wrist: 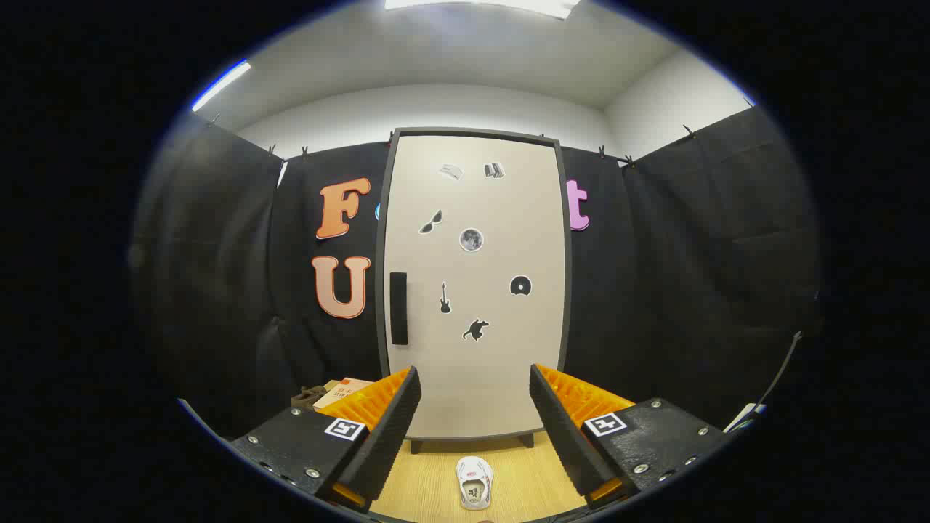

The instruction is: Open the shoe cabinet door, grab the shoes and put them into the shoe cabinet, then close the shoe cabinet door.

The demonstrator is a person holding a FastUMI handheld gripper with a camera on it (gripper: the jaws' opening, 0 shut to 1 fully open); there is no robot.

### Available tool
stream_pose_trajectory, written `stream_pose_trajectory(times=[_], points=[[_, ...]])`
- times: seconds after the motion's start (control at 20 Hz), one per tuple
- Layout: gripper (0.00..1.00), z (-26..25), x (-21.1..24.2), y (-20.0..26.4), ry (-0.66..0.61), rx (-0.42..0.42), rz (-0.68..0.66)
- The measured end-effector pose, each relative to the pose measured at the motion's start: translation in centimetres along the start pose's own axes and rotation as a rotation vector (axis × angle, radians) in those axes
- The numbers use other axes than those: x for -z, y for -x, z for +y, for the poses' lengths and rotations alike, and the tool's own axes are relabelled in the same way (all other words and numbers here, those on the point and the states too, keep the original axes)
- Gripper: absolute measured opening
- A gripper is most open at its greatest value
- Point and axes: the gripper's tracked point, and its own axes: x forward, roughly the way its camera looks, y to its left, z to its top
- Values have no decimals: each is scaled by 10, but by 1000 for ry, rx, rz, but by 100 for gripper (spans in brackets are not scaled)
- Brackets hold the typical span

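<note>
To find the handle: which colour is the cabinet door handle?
Black, on the beige door; handle in gripper view.

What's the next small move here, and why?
Probably carry the hand-held gripper forward and toward the black handle on the cabinet door. The door looks fully shut, the fingers are open and hold nothing, and the white shoe lies on the wooden floor between them, in front of the cabinet. The door has to open before the shoe can go in.
</note>
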Motion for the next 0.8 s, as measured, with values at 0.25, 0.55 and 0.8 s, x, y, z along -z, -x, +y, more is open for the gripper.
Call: stream_pose_trajectory(times=[0.25,0.55,0.8], points=[[94,-2,0,-4,-2,5,-3],[94,0,1,-9,9,5,6],[94,4,-4,-13,9,-2,-5]])
